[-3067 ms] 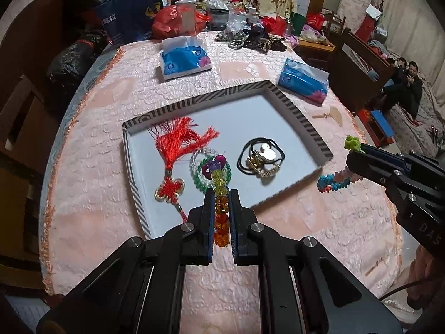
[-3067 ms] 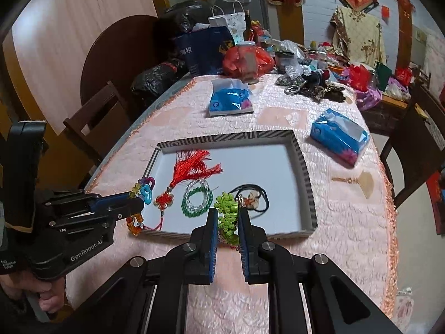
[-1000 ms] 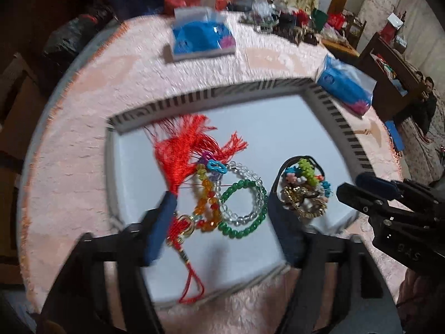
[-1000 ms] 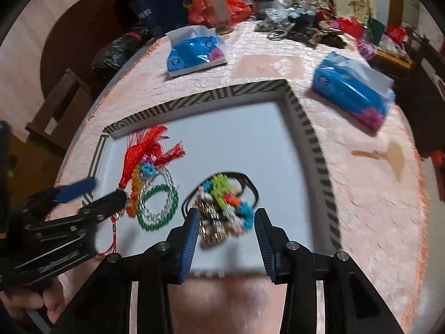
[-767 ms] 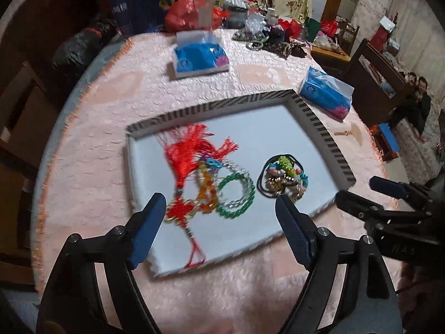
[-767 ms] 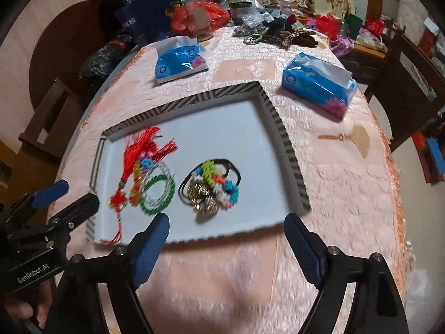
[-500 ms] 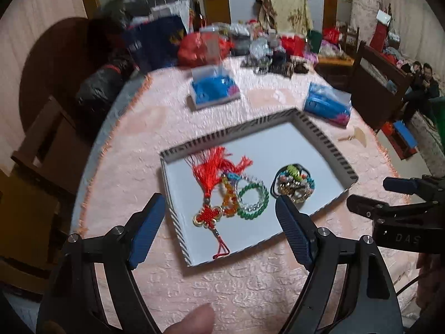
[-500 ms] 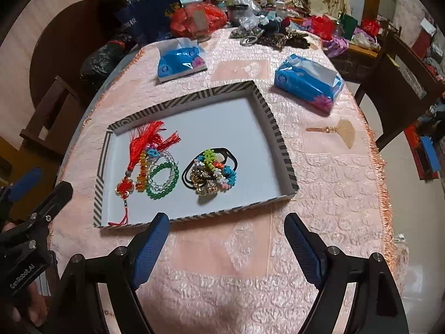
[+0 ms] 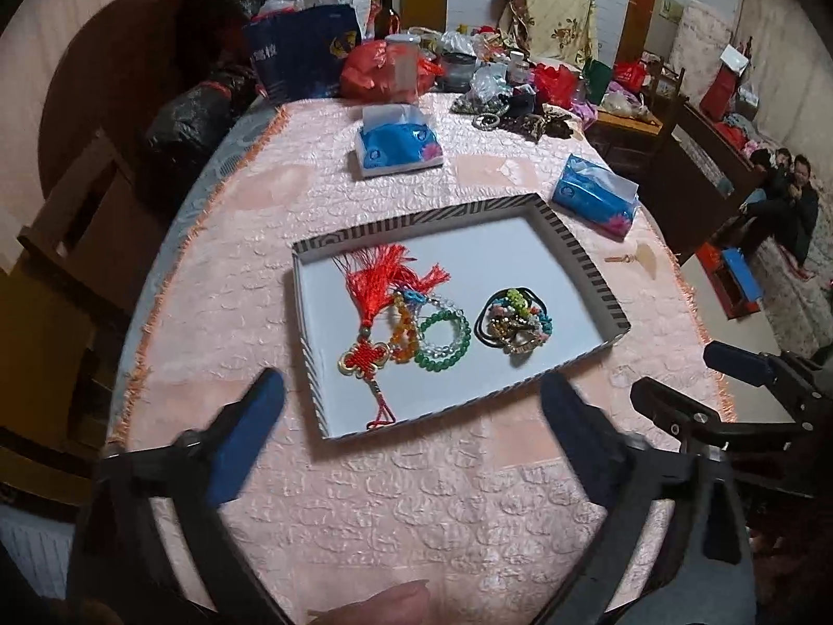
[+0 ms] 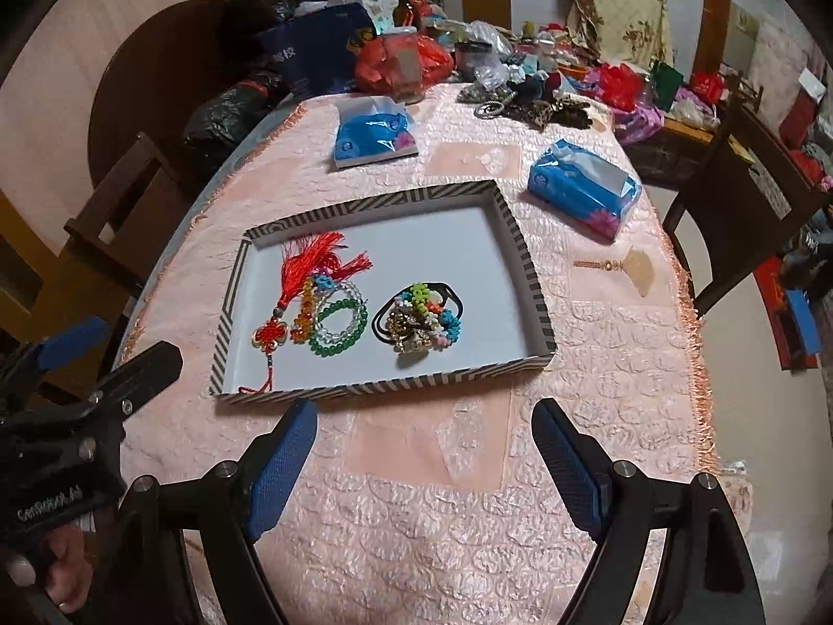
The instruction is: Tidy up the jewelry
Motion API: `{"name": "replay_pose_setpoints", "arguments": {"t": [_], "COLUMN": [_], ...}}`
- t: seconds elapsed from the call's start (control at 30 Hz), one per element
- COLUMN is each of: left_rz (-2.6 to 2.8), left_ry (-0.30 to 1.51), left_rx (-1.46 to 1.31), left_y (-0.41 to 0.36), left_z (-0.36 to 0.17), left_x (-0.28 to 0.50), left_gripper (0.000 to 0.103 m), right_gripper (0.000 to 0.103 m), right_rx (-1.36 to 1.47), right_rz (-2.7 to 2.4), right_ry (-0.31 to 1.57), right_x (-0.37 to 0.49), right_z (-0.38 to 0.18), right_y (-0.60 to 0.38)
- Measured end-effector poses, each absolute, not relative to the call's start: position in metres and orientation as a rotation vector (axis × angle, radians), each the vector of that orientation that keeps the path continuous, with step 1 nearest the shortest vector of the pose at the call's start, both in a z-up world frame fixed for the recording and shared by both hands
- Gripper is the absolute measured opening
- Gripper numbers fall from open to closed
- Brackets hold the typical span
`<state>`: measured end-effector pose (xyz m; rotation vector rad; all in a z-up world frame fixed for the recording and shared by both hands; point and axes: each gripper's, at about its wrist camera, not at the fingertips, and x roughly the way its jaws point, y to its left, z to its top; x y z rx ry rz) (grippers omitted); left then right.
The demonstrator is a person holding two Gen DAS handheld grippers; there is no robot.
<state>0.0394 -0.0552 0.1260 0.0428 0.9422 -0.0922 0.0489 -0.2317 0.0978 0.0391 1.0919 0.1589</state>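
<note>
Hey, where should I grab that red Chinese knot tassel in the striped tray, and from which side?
Grip the red Chinese knot tassel at the narrow neck between its woven knot and the fringe, coming straight down from above. It lies flat in the striped tray, the neck is slim enough to pinch, and the orange bead strand crowds its right side, so close front-to-back.
</note>
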Motion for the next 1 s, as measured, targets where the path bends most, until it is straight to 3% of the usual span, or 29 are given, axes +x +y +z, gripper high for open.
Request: {"name": "replay_pose_setpoints", "arguments": {"t": [1.0], "left_rz": [-0.082], "left_ry": [0.922], "left_rx": [0.025], "left_y": [-0.037], "left_z": [0.136], "left_x": [0.023], "left_gripper": [0.102], "right_gripper": [0.083], "right_rx": [0.003], "right_rz": [0.151], "right_ry": [1.072], "right_x": [0.022], "right_z": [0.110], "right_y": [-0.222]}}
